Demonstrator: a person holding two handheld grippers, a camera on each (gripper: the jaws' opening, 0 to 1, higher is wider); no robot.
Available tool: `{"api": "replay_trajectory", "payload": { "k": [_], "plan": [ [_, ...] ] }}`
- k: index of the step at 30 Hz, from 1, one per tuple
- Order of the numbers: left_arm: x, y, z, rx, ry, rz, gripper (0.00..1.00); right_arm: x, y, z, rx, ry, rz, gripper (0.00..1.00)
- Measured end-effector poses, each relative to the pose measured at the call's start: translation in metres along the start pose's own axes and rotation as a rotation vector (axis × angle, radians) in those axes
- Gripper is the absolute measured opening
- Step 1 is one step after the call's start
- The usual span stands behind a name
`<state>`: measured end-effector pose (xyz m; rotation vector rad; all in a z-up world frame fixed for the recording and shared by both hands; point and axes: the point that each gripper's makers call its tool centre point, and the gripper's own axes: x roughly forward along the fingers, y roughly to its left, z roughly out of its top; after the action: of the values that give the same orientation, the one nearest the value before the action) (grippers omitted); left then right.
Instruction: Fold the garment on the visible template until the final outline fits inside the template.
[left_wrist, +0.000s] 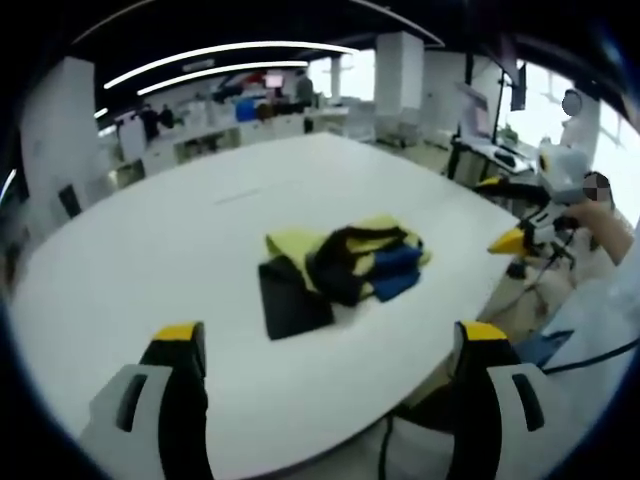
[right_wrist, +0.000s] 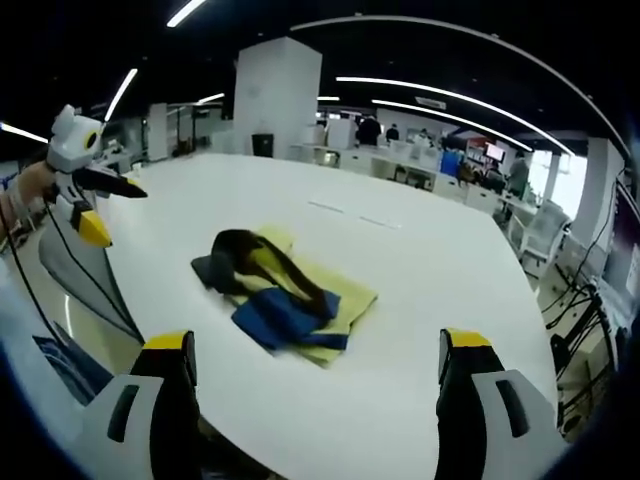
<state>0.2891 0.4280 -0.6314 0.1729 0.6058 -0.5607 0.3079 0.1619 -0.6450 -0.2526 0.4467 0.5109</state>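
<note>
A crumpled yellow, black and blue garment (left_wrist: 352, 258) lies in a heap in the middle of the white table (left_wrist: 200, 240). A dark rectangular template (left_wrist: 290, 302) pokes out from under its near left side. My left gripper (left_wrist: 330, 338) hangs open above the table's near edge, short of the garment, with nothing between its jaws. The right gripper (left_wrist: 515, 225) comes in from the right, past the table's rim. In the right gripper view the garment (right_wrist: 285, 290) lies ahead, the template (right_wrist: 204, 268) at its left end. My right gripper (right_wrist: 315, 342) is open and empty. The left gripper (right_wrist: 88, 200) shows at the left.
A person's hand (left_wrist: 603, 215) holds the right gripper off the table's right side, with cables (left_wrist: 545, 275) trailing below. Desks, a white pillar (right_wrist: 277, 95), chairs (right_wrist: 545, 235) and distant people ring the table.
</note>
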Motion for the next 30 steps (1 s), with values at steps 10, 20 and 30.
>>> {"api": "replay_trajectory", "payload": {
  "k": [10, 20, 30],
  "plan": [
    [-0.002, 0.0, 0.004, -0.011, -0.006, 0.036, 1.0, 0.008, -0.006, 0.0, 0.005, -0.01, 0.045, 1.0],
    [-0.002, 0.001, 0.004, -0.032, 0.006, 0.074, 1.0, 0.021, -0.013, 0.003, -0.034, 0.001, 0.102, 1.0],
    [0.0, 0.002, 0.011, -0.054, -0.022, 0.118, 1.0, 0.039, -0.015, -0.004, -0.048, 0.021, 0.192, 0.87]
  ]
}}
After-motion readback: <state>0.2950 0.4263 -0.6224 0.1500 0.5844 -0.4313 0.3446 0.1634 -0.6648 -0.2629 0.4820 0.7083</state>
